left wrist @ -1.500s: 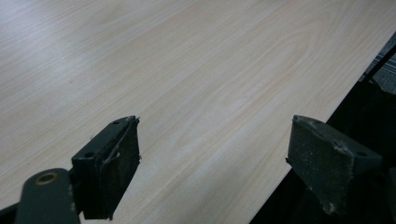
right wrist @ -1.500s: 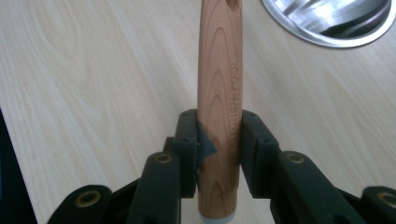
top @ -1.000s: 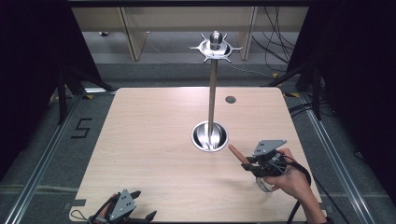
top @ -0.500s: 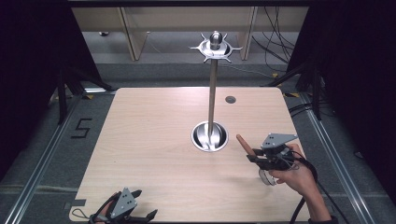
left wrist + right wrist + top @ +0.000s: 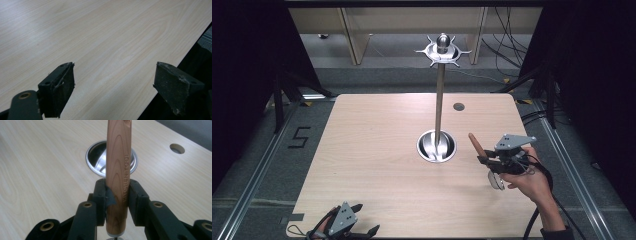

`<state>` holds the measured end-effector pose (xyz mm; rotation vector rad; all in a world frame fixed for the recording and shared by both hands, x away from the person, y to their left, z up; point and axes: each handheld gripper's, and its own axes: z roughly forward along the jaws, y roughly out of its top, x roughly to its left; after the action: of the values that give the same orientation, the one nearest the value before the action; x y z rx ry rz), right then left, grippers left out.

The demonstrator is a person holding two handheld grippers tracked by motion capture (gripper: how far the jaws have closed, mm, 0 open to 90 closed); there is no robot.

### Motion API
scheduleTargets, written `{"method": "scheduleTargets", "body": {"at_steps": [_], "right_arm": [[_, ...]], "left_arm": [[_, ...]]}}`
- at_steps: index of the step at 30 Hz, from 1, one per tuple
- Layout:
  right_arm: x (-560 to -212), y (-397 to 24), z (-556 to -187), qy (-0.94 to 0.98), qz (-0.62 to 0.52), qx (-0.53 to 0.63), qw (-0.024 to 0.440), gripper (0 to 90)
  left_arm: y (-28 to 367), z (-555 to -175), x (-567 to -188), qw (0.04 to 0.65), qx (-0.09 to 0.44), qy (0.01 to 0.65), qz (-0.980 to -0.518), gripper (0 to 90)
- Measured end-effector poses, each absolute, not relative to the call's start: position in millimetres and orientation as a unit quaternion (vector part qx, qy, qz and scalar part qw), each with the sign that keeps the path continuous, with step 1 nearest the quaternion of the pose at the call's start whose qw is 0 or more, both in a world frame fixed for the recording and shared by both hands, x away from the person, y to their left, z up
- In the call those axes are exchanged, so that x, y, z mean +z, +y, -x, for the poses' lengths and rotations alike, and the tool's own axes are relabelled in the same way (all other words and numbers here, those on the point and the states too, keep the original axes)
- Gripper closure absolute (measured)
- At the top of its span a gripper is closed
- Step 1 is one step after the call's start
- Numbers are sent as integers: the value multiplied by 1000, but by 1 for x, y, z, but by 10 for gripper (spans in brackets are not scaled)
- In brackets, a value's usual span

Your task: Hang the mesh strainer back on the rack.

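Observation:
A tall metal utensil stand (image 5: 439, 100) rises from a round steel base (image 5: 436, 146) at the table's middle, with a ring of hooks (image 5: 442, 49) at its top. My right gripper (image 5: 484, 159) is to the right of the base and is shut on a utensil's wooden handle (image 5: 475, 143), which points up and to the left. In the right gripper view the handle (image 5: 118, 170) stands between the jaws of that gripper (image 5: 117, 200), in front of the base (image 5: 100, 162). My left gripper (image 5: 366, 219) lies at the table's front left edge, open over bare wood (image 5: 115, 87).
The light wooden table (image 5: 377, 150) has a small round cable hole (image 5: 458, 106) at the back right. Dark floor with rails surrounds it, and cables lie on the right. The utensil's pale metal end (image 5: 497, 181) hangs below the hand.
The right gripper has moved to the right and a little away from the person, and the wooden handle has tipped more upright. The left gripper has stayed put.

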<state>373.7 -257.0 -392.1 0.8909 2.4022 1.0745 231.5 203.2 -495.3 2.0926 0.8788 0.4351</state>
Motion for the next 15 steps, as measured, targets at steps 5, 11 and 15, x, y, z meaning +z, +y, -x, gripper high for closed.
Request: {"method": "scheduleTargets", "body": {"at_steps": [5,11,15], "right_arm": [[-384,-256,-379,839,-325,397,185,713],[-369,-258,-387,821,-329,418,206,713],[-358,-260,-394,806,-332,440,215,713]], "left_arm": [[204,-232,-494,399,180,341,-832,161],[202,-231,-495,405,166,351,-828,161],[202,-231,-496,401,172,342,-832,161]]}}
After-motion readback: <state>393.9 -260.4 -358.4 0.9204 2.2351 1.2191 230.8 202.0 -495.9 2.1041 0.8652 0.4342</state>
